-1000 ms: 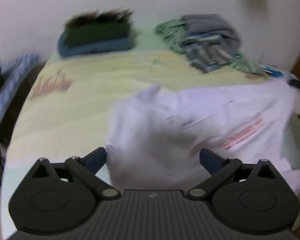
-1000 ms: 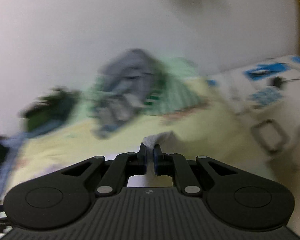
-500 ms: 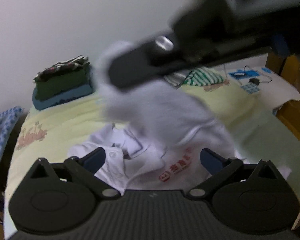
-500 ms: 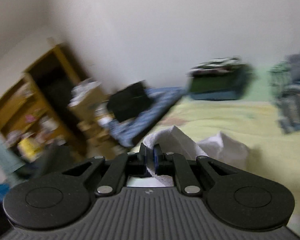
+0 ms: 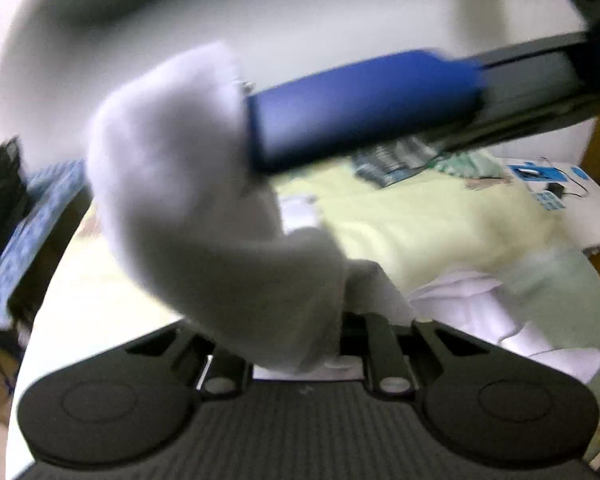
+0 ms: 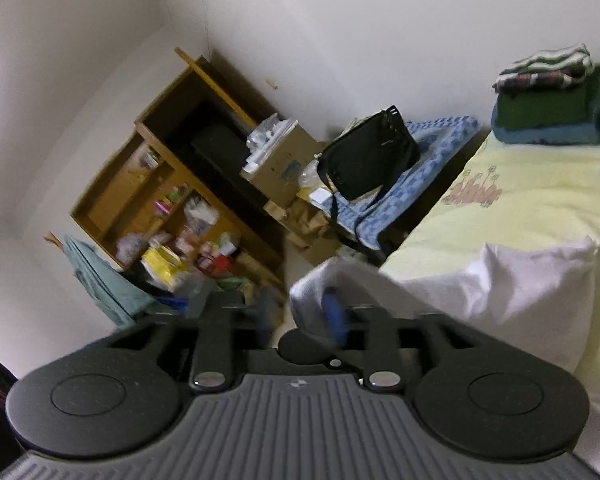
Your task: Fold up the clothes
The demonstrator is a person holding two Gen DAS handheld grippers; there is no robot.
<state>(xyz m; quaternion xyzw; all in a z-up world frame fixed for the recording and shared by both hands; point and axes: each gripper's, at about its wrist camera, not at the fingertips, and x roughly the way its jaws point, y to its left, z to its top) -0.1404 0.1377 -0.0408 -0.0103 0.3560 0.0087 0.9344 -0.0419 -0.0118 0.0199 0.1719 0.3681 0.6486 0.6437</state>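
Note:
A white shirt [image 5: 204, 220] hangs in a thick fold in front of the left wrist camera and runs down into my left gripper [image 5: 332, 328], which is shut on it. The cloth hides the left gripper's fingertips. The right gripper's blue finger pad [image 5: 360, 108] crosses the top of that view and touches the shirt's upper edge. In the right wrist view my right gripper [image 6: 300, 314] stands partly open and blurred, with a shirt corner [image 6: 320, 280] draped over one finger. The rest of the shirt [image 6: 520, 280] lies on the pale yellow bed [image 6: 520, 200].
A folded stack of clothes [image 6: 552, 108] sits at the bed's far end, and a loose pile of clothes [image 5: 400, 156] lies further along. Left of the bed are a black bag [image 6: 368, 160] on blue patterned cloth and a cluttered wooden shelf [image 6: 160, 184]. A white surface with small items [image 5: 548, 184] borders the bed.
The right gripper swung left with the shirt corner, over to the left gripper, and its fingers have parted. The left gripper, open before, has closed on the shirt.

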